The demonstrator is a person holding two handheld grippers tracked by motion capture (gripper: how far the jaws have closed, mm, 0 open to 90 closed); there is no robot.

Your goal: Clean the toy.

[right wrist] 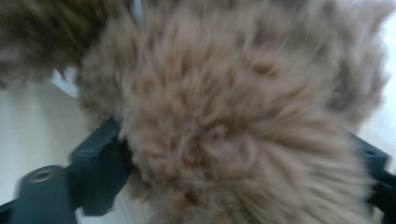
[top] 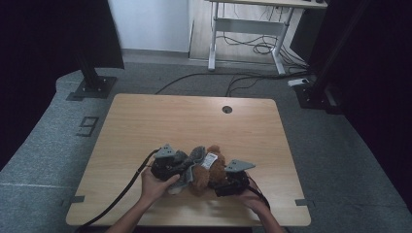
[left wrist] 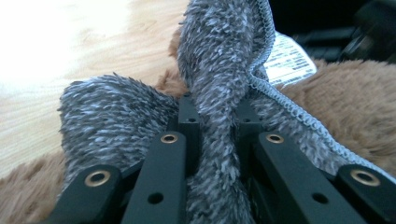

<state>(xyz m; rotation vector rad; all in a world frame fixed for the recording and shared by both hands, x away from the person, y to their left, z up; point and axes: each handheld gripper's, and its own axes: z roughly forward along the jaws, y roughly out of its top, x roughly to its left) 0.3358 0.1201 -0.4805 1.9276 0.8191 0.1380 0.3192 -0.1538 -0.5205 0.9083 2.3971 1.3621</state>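
Left claw (left wrist: 217, 121) pinching grey cloth (left wrist: 219, 70), brown plush toy (top: 210, 171) alongside

black fingers (left wrist: 168, 158), brass screws, grey plates

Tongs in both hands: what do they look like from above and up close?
Each hand carries black tongs, left and right, topped by a grey three-cornered plate. A black cable trails from the left one. Up close, the left tongs' arms are flat black bars with brass-ringed holes. Forearms are bare, no sleeves.
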